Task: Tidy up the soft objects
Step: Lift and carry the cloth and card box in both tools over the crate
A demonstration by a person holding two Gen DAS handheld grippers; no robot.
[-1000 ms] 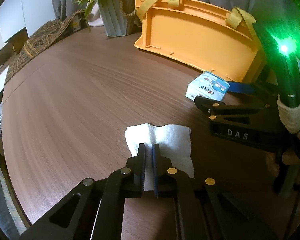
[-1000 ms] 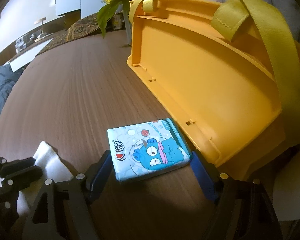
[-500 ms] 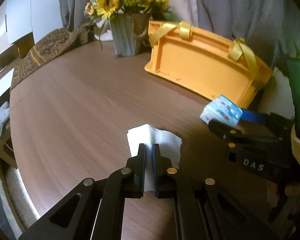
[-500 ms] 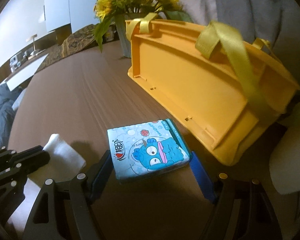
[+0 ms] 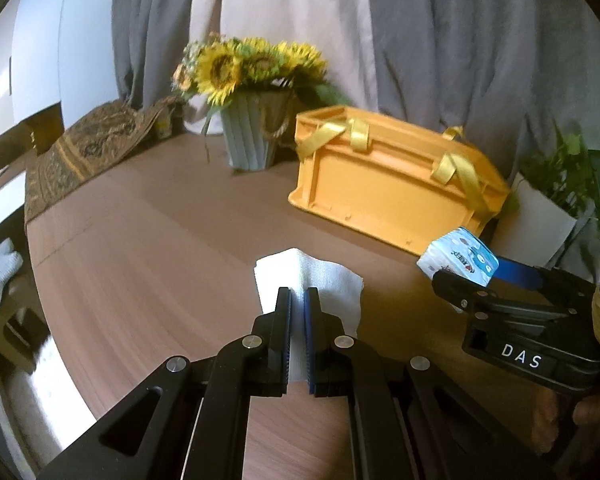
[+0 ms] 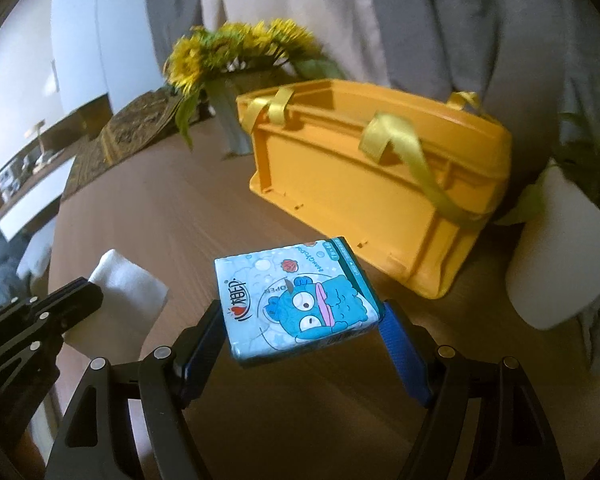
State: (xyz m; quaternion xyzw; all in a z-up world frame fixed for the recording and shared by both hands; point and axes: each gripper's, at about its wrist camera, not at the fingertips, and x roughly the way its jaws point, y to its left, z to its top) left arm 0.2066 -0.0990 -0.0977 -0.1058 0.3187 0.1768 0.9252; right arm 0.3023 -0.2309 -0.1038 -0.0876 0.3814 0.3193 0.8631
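Wooden table (image 5: 148, 264), cloth (image 5: 312, 280) pinched in left tool (image 5: 298, 320)

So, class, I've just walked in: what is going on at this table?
A person is tidying soft things with a claw in each hand. The left claw is shut on a white cloth, and the right claw grips a blue tissue pack by its sides. Both are held above the wooden table, in front of the orange basket, which neither has reached yet.
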